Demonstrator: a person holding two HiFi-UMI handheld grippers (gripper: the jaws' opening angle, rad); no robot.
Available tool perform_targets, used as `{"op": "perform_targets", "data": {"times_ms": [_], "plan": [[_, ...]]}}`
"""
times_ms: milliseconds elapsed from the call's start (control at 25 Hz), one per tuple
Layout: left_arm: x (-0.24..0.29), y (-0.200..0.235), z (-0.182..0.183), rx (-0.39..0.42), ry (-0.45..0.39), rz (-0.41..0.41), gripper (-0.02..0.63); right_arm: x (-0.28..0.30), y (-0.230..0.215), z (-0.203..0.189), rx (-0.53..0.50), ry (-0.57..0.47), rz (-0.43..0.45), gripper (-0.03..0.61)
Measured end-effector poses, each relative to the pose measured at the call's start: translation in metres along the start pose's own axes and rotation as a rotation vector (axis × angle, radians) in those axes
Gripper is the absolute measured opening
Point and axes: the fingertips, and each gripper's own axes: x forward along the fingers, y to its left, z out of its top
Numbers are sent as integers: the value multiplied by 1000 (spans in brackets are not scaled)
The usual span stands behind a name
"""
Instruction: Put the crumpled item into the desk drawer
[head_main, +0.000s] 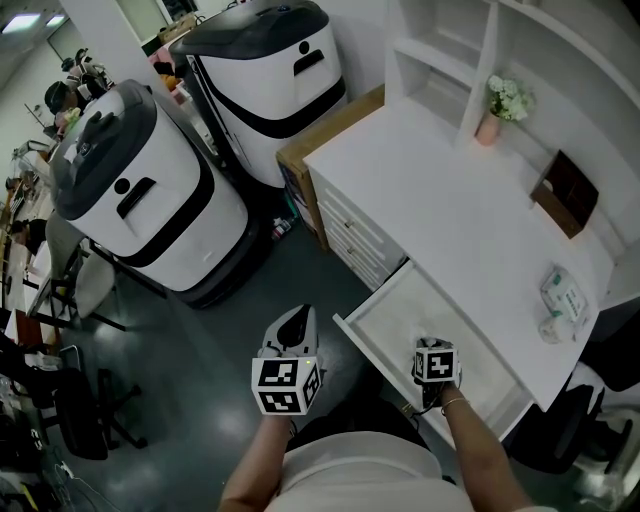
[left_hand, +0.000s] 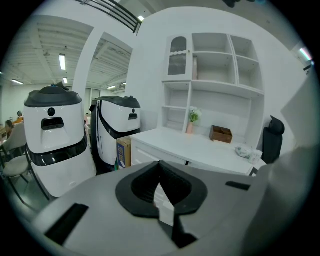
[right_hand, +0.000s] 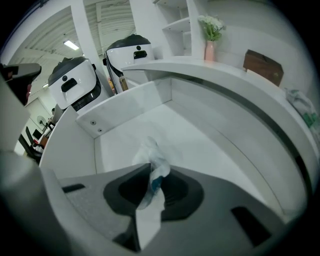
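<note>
The white desk (head_main: 440, 190) has its drawer (head_main: 395, 305) pulled out toward me. My right gripper (head_main: 432, 360) hangs over the drawer's near end and points steeply down into it. In the right gripper view its jaws (right_hand: 152, 172) are shut on a crumpled white item (right_hand: 151, 157) with a blue patch, held above the bare drawer floor (right_hand: 200, 145). My left gripper (head_main: 298, 318) hovers over the dark floor left of the drawer, apart from it. Its jaws (left_hand: 160, 167) are shut with nothing between them.
Two big white-and-black machines (head_main: 140, 190) (head_main: 270, 70) stand left of the desk, with a cardboard box (head_main: 300, 165) against its end. On the desk top are a flower vase (head_main: 505, 105), a brown box (head_main: 565, 192) and a crumpled packet (head_main: 562, 295). Chairs (head_main: 70, 290) stand at far left.
</note>
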Motion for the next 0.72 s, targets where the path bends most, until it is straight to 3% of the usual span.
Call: {"op": "perform_targets", "data": {"times_ms": [440,720], "plan": [[-1,3,-1,-1,0,7,-9,1,-3,0,-21,-3,-31,70],[0,2,-2,0,2,-3,-9,-8,-7,8,2,-63,-47,133]]}}
